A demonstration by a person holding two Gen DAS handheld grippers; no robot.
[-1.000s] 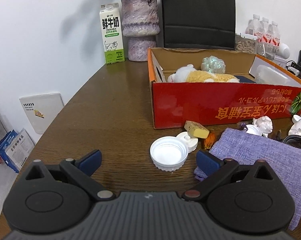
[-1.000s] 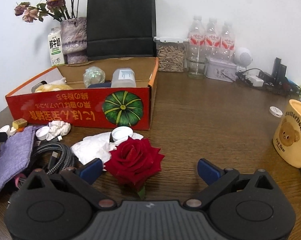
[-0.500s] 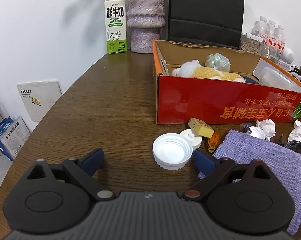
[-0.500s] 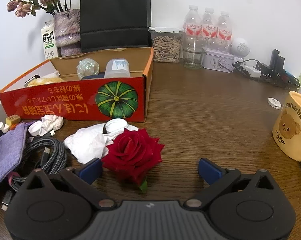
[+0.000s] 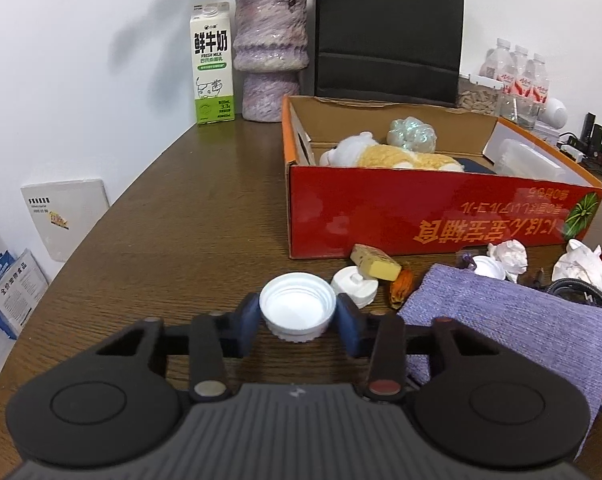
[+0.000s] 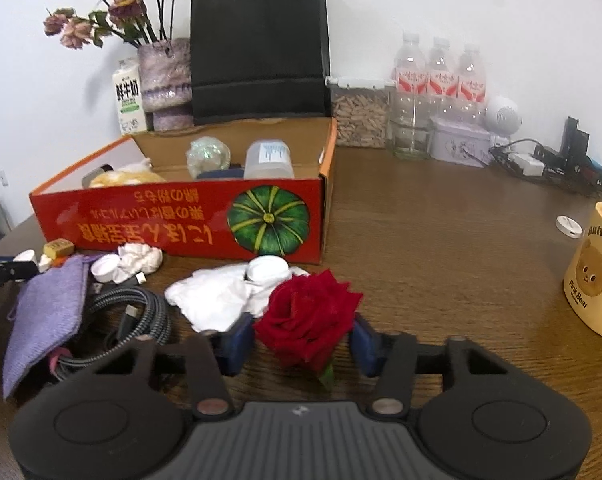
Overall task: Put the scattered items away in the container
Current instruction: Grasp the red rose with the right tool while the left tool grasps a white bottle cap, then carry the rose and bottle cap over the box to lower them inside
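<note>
A white screw lid (image 5: 297, 304) lies open side up on the wooden table, between the blue pads of my left gripper (image 5: 297, 317); the jaws are closing and both pads touch its rim. My right gripper (image 6: 303, 340) is closing on a red rose (image 6: 307, 316), with the pads against its petals. The red cardboard box (image 5: 421, 216) stands behind and holds a plush toy (image 5: 389, 156) and a clear tub (image 6: 269, 160). In front of the box lie a purple pouch (image 5: 501, 320), a yellow block (image 5: 375, 265), a small white cap (image 5: 355, 286), crumpled tissues (image 6: 217, 296) and a braided cable (image 6: 133, 316).
A milk carton (image 5: 211, 64), a purple vase (image 5: 271, 56) and a black paper bag (image 6: 257, 52) stand behind the box. At the right are water bottles (image 6: 441, 72), a yellow bear mug (image 6: 597, 272) and a loose white cap (image 6: 568, 226). The table's left edge drops to the floor.
Both grippers' jaws have swung in from wide open. The left pads now sit against the white lid and the right pads against the rose. Neither hand has shifted.
</note>
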